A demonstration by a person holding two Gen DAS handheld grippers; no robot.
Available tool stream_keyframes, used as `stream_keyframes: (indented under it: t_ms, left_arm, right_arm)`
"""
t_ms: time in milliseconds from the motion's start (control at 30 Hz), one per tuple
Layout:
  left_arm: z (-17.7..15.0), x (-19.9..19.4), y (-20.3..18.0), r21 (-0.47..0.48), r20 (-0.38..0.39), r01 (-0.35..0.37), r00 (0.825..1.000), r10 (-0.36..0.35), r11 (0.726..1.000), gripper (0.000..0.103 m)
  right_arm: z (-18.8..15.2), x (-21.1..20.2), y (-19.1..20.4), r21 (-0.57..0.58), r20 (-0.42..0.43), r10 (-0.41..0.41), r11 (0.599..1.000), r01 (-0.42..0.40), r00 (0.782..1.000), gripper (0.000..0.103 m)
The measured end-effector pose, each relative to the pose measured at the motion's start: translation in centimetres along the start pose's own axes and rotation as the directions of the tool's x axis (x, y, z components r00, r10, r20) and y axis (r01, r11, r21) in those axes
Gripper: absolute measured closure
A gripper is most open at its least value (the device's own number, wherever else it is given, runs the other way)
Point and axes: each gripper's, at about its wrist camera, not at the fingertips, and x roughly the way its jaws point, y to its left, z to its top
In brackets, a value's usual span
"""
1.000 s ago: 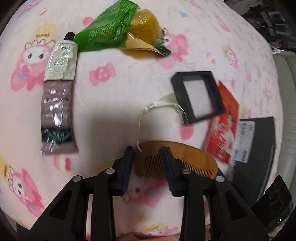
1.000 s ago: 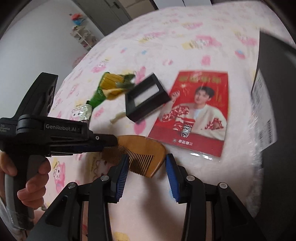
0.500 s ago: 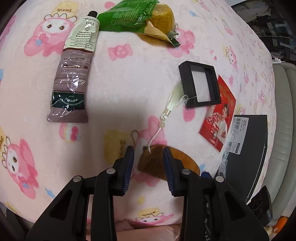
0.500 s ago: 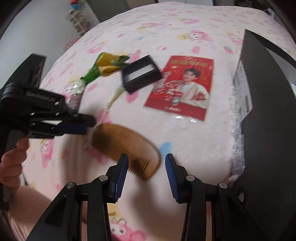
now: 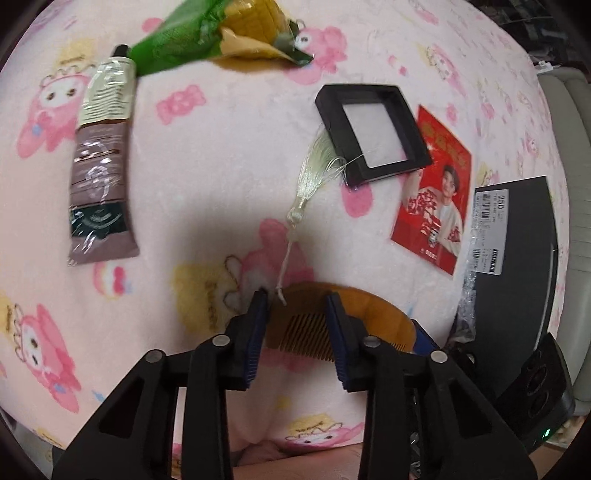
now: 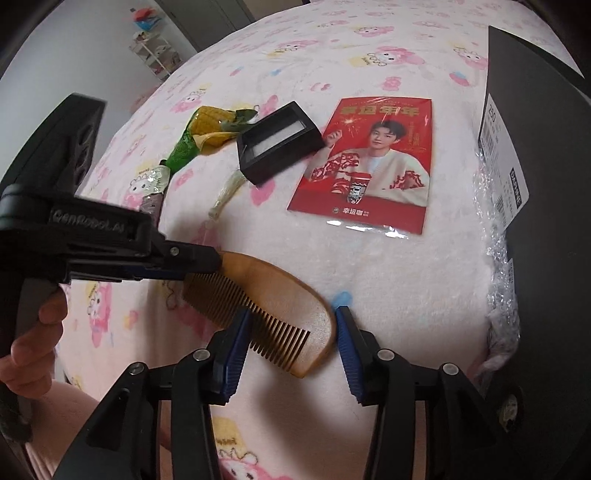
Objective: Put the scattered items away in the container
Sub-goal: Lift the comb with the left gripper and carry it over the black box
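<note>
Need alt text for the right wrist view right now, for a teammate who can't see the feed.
A wooden comb is pinched at one end by the left gripper, while the open right gripper straddles its other end above a pink cartoon-print blanket. Behind lie a red photo card, a black square box and a corn-print packet; a black container fills the right edge.

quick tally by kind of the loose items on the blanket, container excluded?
Comb: 1
Cream tube: 1
Corn snack pack: 1
Black square frame box: 1
Red photo card: 1
Total: 5
</note>
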Motion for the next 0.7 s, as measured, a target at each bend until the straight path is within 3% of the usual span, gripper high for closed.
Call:
stream_keyframes:
  t_ms: [200, 367, 467, 700]
  left_arm:
    - [-2.2, -3.9, 1.9, 0.003, 0.107, 0.114, 0.988, -0.113, 0.994, 0.072]
    - [-4.3, -6.4, -0.8, 0.05, 0.173, 0.217, 0.959, -0.223, 0.975, 0.074]
    - [-5.4, -8.3, -3.3, 0.098, 0.199, 0.231, 0.948, -0.247, 0.968, 0.074]
    - [-5.9, -9.9, -13.1, 0.221, 0.209, 0.252, 0.931, -0.298, 0.942, 0.074]
  right_arm:
    - [0.2, -3.6, 1.4, -0.029, 0.056, 0.002, 1.0, -0.001, 0.998, 0.066]
    - [1.2, -8.2, 1.7, -0.04, 0.127, 0.018, 0.999, -0.013, 0.992, 0.066]
    - [1.6, -11.6, 1.6, -0.054, 0.176, 0.026, 0.998, -0.017, 0.984, 0.066]
    - [2.5, -18.8, -1.2, -0.053, 0.267, 0.02, 0.999, -0.006, 0.963, 0.066]
